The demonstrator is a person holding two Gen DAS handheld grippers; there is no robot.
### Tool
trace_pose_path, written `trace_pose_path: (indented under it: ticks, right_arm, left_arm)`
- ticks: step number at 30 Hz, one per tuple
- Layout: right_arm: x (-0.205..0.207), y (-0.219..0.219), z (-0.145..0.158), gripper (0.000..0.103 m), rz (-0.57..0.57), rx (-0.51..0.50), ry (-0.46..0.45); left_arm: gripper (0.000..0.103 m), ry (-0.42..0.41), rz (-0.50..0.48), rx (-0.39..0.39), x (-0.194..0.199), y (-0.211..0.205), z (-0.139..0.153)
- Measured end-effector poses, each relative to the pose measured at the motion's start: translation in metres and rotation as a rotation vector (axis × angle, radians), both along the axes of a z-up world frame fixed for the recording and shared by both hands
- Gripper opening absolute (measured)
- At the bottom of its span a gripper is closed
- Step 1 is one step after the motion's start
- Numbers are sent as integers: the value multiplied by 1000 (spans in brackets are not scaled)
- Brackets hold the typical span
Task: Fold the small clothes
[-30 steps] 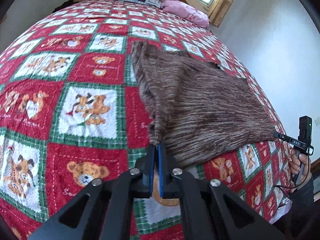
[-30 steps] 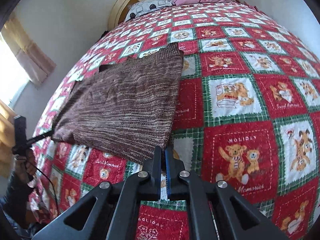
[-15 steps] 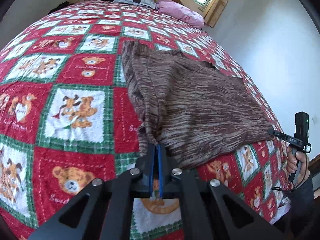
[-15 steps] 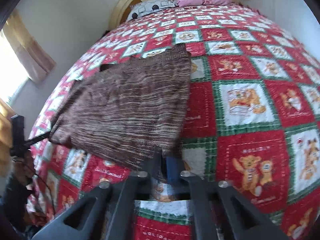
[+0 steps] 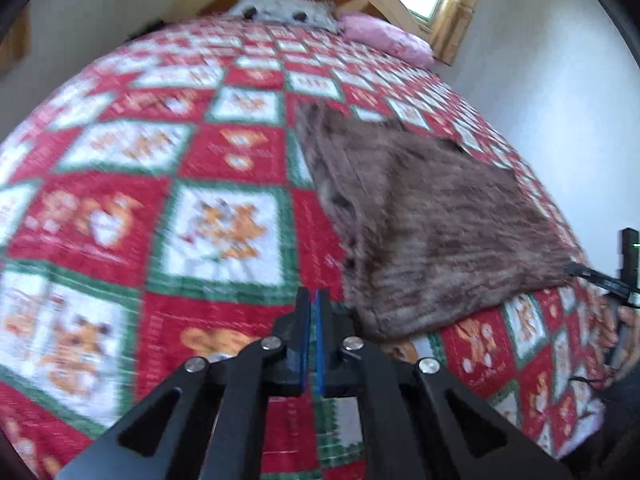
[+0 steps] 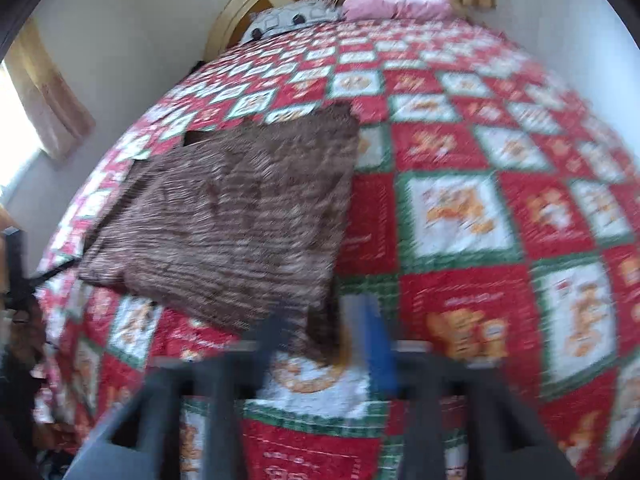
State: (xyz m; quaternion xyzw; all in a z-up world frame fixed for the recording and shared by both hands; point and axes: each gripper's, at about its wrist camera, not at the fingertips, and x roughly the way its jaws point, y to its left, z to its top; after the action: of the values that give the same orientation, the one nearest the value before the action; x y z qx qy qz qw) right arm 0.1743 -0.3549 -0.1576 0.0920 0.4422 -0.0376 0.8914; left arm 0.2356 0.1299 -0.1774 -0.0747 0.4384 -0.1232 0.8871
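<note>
Since a second ago my right gripper point(image 6: 324, 320) has let go: its jaws, then pressed together at the near corner of the brown knit garment point(image 6: 240, 216), are now opening, and that corner hangs loose between the fingers without the pads pressing on it. My left gripper point(image 5: 311, 312) stays pressed together, but its tip has come off the cloth edge it pinched before — now it sits just beside the garment's near corner, which lies at about two o'clock from the tip, with nothing visible between the blue pads. Both views are smeared by motion; the right gripper's fingers are ghosted and I can barely trace their outlines. The garment lies flat on the red-and-green teddy-bear quilt point(image 5: 224, 220), toward the bed edge; its near hem is partly hidden behind the right fingers. In the left view, at three o'clock, the person's hand point(image 5: 624, 336) holding the other handle is cut off by the frame. Both grippers point steeply down at the quilt. Far off at twelve o'clock sit a pink pillow point(image 6: 396, 2) and a patterned pillow point(image 6: 296, 20) against the headboard point(image 6: 240, 12).
</note>
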Motion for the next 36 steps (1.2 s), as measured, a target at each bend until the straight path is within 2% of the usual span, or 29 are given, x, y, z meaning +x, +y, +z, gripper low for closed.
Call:
trace_pose_path:
  ticks: [3, 4, 6, 7, 8, 10, 13, 14, 15, 17, 19, 21, 23, 25, 26, 28, 29, 31, 34, 36]
  right_arm:
    - [1, 11, 17, 69, -16, -66, -50]
    - [5, 20, 24, 69, -15, -100, -68]
    - [18, 46, 29, 69, 46, -110, -84]
    - [26, 60, 28, 69, 83, -101, -75]
    - [33, 72, 25, 69, 113, -99, -66]
    - [52, 106, 12, 69, 166, -122, -44]
    - [71, 135, -16, 69, 190, -143, 18]
    - [73, 140, -26, 69, 191, -143, 47]
    - [71, 145, -38, 69, 189, -157, 78]
    - [59, 155, -41, 69, 187, -222, 58]
    - [43, 162, -45, 69, 190, -241, 71]
    - [31, 174, -50, 69, 232, -338, 73]
    - [28, 175, -47, 69, 242, -355, 69]
    - [28, 166, -27, 69, 223, -252, 21]
    - [29, 165, -18, 69, 220, -210, -12]
    - [35, 174, -2, 69, 233, -202, -67]
    - [42, 181, 2, 69, 248, -214, -77]
    - [61, 191, -2, 69, 255, -219, -75]
    - [87, 202, -18, 68, 235, -250, -55]
    - [92, 208, -39, 47, 251, -196, 14]
  left_arm:
    - [8, -83, -4, 19, -7, -9, 21]
    - [13, -101, -22, 24, -8, -16, 26]
    - [35, -105, -75, 32, -5, -38, 27]
    - [57, -101, -88, 45, -3, -47, 25]
    - [65, -99, -95, 60, -1, -57, 22]
    - [65, -83, -133, 97, 6, -79, 10]
    - [65, 20, -140, 145, 15, -92, -13]
    - [65, 30, -137, 161, 15, -92, -16]
    - [65, 4, -142, 185, 10, -92, -15]
    - [67, 9, -164, 213, 5, -95, -15]
    - [69, 4, -183, 221, -4, -91, -17]
    - [71, -18, -213, 257, -14, -94, -20]
    - [71, -39, -216, 280, -19, -97, -20]
    - [71, -29, -207, 234, -18, -94, -14]
    - [71, -26, -191, 185, -17, -89, -8]
    - [73, -32, -169, 109, -19, -85, 2]
    - [79, -32, -155, 71, -15, -81, 5]
    - [85, -34, -122, 67, -8, -84, 7]
    - [85, -12, -90, 89, 6, -86, -1]
    - [85, 47, -87, 88, 11, -84, -13]
